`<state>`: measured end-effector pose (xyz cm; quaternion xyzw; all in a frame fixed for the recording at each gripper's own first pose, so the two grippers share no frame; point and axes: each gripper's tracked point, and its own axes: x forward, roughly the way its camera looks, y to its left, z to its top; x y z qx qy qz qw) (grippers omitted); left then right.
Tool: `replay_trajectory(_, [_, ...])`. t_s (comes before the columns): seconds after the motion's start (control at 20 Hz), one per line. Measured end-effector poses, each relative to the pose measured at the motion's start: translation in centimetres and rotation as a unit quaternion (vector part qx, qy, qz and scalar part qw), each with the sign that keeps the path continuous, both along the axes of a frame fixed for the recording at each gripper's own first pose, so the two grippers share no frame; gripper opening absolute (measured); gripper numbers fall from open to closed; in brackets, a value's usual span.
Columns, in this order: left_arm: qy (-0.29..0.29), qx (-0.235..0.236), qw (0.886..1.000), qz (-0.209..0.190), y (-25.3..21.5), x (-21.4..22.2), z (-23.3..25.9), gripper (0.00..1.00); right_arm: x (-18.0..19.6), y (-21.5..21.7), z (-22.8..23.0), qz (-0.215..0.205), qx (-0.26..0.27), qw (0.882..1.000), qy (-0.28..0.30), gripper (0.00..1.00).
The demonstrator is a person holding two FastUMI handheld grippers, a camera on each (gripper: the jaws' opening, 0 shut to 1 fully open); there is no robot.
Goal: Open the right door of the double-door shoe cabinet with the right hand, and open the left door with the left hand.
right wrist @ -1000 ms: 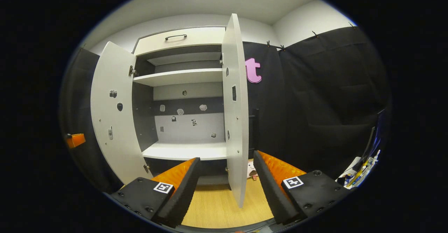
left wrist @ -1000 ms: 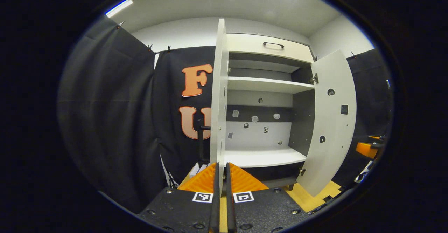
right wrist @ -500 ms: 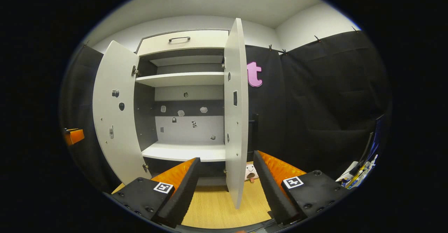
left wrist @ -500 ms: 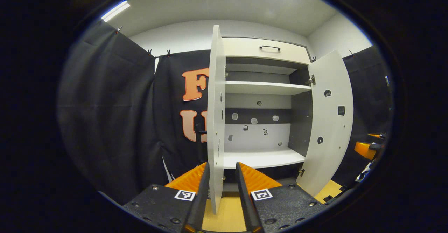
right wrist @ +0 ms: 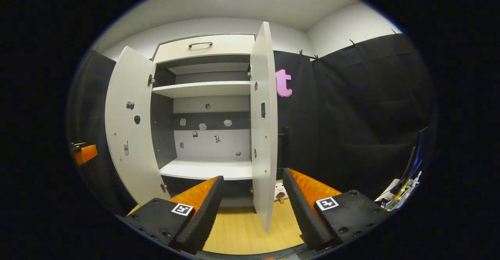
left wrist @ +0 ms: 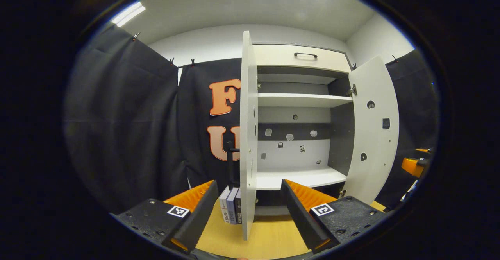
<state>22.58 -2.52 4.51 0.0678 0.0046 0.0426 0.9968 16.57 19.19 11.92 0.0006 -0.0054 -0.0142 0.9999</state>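
With both doors swung wide, the shoe cabinet [left wrist: 300, 178] shows bare white shelves. The left gripper [left wrist: 248, 209] is spread wide, its fingers apart from the left door [left wrist: 248, 135] edge between them. The right gripper [right wrist: 252, 205] likewise gapes around the right door [right wrist: 263, 135], holding nothing; no legible writing.

Both views face the open shoe cabinet [left wrist: 300, 135] from near, low.
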Motion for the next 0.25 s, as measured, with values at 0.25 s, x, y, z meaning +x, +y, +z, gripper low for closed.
replay_trajectory(0.25, [-0.004, 0.003, 1.000, -0.002, -0.06, 0.04, 0.24, 0.97, -0.40, 0.03, -0.16, 0.000, 0.001, 1.000, 0.001, 0.98])
